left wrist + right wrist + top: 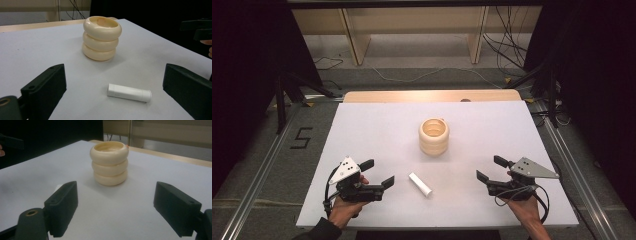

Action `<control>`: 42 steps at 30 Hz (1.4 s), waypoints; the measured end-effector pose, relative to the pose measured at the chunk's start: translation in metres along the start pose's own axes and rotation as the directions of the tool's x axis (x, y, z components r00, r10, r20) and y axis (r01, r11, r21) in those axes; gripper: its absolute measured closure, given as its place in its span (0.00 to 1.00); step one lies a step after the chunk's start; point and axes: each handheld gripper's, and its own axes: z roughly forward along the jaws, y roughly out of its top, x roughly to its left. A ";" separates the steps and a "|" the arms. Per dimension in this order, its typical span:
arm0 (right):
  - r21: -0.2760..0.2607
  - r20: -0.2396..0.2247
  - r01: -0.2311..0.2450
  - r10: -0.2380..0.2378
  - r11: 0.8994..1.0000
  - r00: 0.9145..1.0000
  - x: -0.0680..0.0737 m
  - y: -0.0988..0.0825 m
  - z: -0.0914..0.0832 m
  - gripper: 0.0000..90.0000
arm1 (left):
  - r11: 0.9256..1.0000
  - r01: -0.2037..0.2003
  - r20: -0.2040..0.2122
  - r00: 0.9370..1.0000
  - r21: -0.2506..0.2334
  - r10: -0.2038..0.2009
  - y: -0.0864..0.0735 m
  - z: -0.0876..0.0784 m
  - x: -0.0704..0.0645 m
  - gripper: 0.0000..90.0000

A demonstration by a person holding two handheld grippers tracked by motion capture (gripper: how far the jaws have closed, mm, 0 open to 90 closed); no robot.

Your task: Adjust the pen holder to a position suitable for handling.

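The white tube [420, 184] lies flat and slanted on the surface [377, 130], just beside the spread, empty left gripper [379, 173], while the spread right gripper [488, 169] is farther off

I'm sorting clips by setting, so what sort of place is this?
Probably a lab or recording workspace, not a home. A white table stands between dark screens, loose cables trail over the floor behind it, and a taped numeral marks the floor beside metal rails.
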 end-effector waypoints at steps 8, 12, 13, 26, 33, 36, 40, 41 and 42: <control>-0.001 0.004 0.002 -0.002 1.000 1.000 -0.001 0.002 0.000 0.23 | 1.000 0.002 0.001 1.000 -0.003 -0.001 0.000 0.000 0.000 0.05; 0.002 0.005 0.003 -0.003 1.000 1.000 -0.001 0.003 0.001 0.23 | 1.000 -0.001 0.000 1.000 -0.003 0.001 0.000 0.000 0.000 0.05; 0.002 0.004 0.004 -0.004 1.000 1.000 -0.001 0.003 0.001 0.22 | 1.000 0.000 0.001 1.000 -0.004 0.000 0.000 0.000 0.000 0.05; 0.009 -0.003 0.013 -0.013 1.000 1.000 -0.002 0.011 0.002 0.22 | 1.000 0.002 -0.002 1.000 -0.009 -0.002 0.001 -0.001 0.001 0.05; 0.029 -0.023 0.013 -0.012 0.999 1.000 -0.009 0.025 0.005 0.22 | 1.000 0.007 -0.005 1.000 -0.006 -0.007 0.001 -0.001 0.001 0.05; 0.051 -0.030 0.031 -0.030 0.998 0.999 -0.010 0.031 0.008 0.22 | 1.000 0.008 -0.005 1.000 -0.007 -0.008 0.001 -0.001 0.001 0.05; 0.070 -0.037 0.042 -0.040 0.997 0.999 -0.010 0.040 0.011 0.22 | 1.000 0.010 -0.010 1.000 -0.011 -0.010 0.001 -0.001 0.002 0.04; 0.075 -0.041 0.054 -0.051 0.996 0.998 -0.010 0.043 0.013 0.21 | 1.000 0.010 -0.011 1.000 -0.012 -0.010 0.001 -0.002 0.002 0.04; 0.081 -0.043 0.056 -0.053 0.995 0.998 -0.011 0.049 0.014 0.22 | 1.000 0.010 -0.011 1.000 -0.011 -0.010 0.001 -0.002 0.002 0.04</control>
